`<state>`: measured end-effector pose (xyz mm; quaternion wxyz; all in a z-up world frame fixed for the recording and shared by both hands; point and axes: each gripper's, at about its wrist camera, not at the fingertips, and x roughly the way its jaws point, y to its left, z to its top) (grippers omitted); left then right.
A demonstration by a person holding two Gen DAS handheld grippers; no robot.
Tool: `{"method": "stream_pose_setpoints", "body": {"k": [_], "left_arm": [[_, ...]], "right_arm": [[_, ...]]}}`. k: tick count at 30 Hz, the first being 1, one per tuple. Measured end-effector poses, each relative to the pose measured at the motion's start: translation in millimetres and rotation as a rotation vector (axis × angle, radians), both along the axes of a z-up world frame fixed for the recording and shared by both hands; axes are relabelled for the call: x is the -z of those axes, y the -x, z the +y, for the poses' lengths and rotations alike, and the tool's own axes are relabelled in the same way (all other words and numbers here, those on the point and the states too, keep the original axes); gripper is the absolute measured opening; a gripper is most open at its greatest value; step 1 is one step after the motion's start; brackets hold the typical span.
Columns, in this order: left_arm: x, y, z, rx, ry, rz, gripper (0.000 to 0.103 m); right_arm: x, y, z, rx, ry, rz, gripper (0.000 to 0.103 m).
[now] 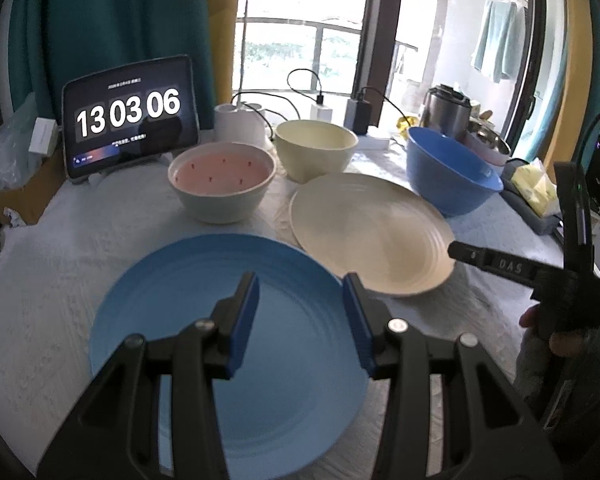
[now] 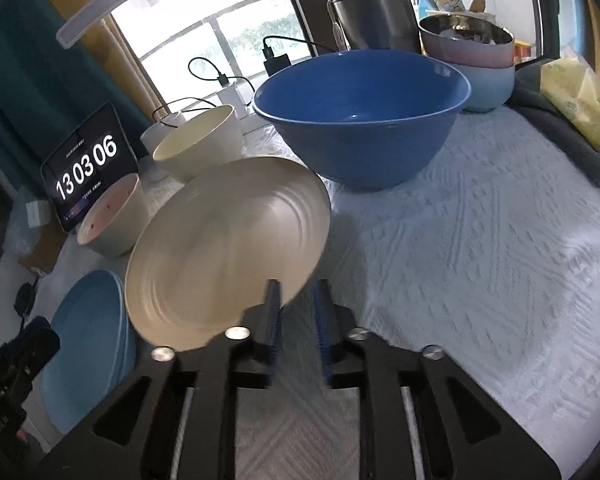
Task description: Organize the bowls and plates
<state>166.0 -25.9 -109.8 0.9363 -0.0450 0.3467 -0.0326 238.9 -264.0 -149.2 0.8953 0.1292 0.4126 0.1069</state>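
**Two plates, three bowls laid out, both tongs empty**

Left tongs [image 1: 300, 304] sit nearest the lens, jaws parted, nothing between them, hovering over the light blue plate [image 1: 180, 280] at the front of the tabletop [image 1: 40, 300]. Right tongs [image 2: 296, 312] are parted by a narrow gap, also gripping nothing; the cream plate's [image 2: 228, 248] near rim sits just beside their left finger, and whether they touch is unclear through blur.

Plates: 2. Light blue one front left, cream one just to its right and a bit further back, rims close together.

Bowls in the working set: 3. Bowl with pink inside [image 1: 222, 180] behind the blue plate, cream bowl [image 1: 316, 148] to its right, big dark blue bowl [image 2: 360, 116] right of that, behind the cream plate. All upright, none stacked.

Extra: 2 nested bowls [image 2: 484, 64] at the far right back, pink on pale blue. Tablet clock [image 1: 130, 116] stands at back left. Yellow tissue pack [image 2: 580, 104] lies on the right edge.
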Motion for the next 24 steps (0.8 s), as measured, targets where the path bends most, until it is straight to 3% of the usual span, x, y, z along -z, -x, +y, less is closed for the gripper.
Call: {"method": "stream_pose_setpoints", "body": {"k": [9, 14, 24], "left_arm": [[2.6, -2.2, 10.5, -0.007, 0.020, -0.004, 0.045], [-1.0, 3.3, 14.3, -0.010, 0.029, -0.018, 0.045], [-12.6, 20.2, -10.4, 0.063, 0.031, -0.048, 0.045]], "right_arm": [[15.0, -20.2, 5.0, 0.004, -0.009, 0.061, 0.026], [16.7, -18.2, 7.8, 0.018, 0.041, 0.079, 0.016], [-0.4, 17.7, -27.3, 0.068, 0.078, 0.068, 0.009]]}}
